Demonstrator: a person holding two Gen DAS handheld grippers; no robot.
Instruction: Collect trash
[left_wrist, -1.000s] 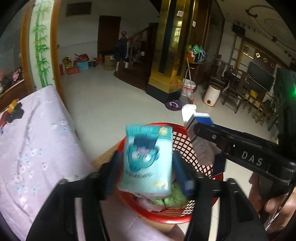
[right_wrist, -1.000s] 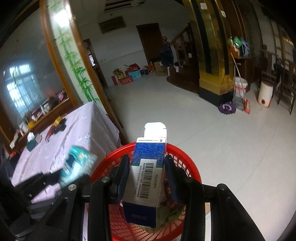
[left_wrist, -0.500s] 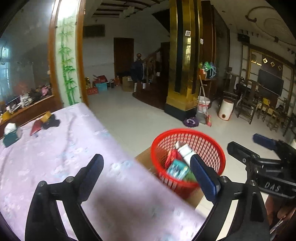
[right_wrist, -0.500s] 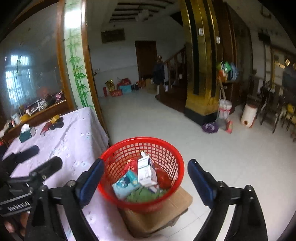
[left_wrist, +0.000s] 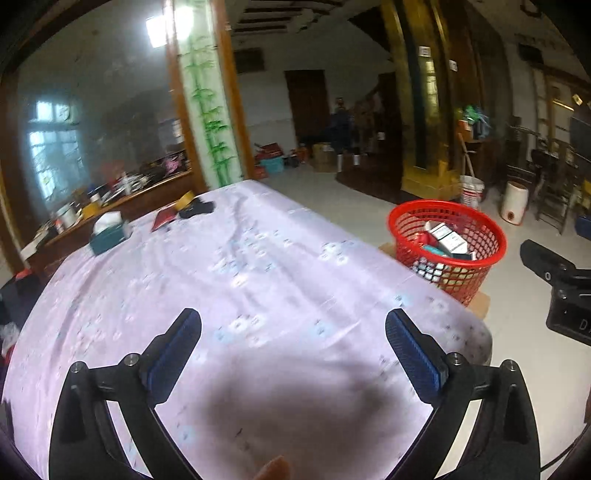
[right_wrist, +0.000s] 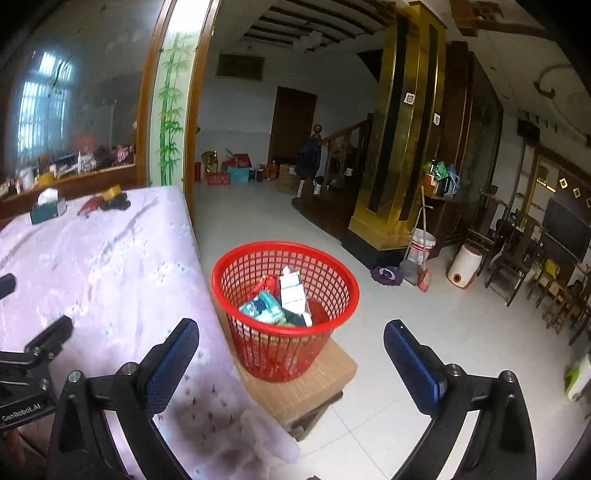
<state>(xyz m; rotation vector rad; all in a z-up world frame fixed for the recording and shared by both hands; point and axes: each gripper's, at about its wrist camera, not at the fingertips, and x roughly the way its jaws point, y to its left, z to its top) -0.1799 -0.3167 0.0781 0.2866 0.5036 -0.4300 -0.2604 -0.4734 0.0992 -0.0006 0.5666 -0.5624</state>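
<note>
**Two wrist views, one shared basket**

We look through two fisheye cameras, each set behind its gripper and facing forward and somewhat downward. Our left view hangs close over the lilac tablecloth (left_wrist: 258, 266), with the red basket (left_wrist: 448, 218) off to the right. Our right view sits past the table's edge, nearer the basket (right_wrist: 284, 254), facing the tiled floor (right_wrist: 406, 317). Both share the basket, the cloth and the gold pillar (right_wrist: 399, 147).

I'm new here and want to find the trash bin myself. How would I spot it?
Find the big table under the lilac flowered cloth. Off its corner, on a low wooden stool, stands the red mesh basket, the only bright red openwork thing there.
</note>
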